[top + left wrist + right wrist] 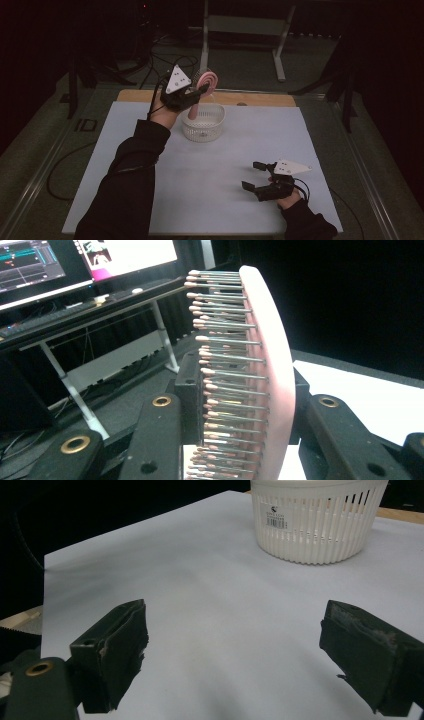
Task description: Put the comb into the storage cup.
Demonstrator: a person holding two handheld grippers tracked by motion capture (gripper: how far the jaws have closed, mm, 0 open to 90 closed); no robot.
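A pink hairbrush (207, 80) with metal pins is held up over the far rim of a white slatted basket (202, 131), its handle pointing down into the basket. My left gripper (200, 90) is shut on the brush's head. In the left gripper view the pinned face of the hairbrush (272, 365) stands upright between the black jaws of my left gripper (242, 390). My right gripper (251, 175) rests low over the white sheet at the near right, open with nothing between its jaws. In the right gripper view my right gripper (235, 650) faces the basket (315, 525).
A white sheet (200, 195) covers the wooden table (260, 98). A metal desk frame (245, 30) stands beyond the table, with screens (125, 255) on it. Cables (62, 167) lie on the floor at the left.
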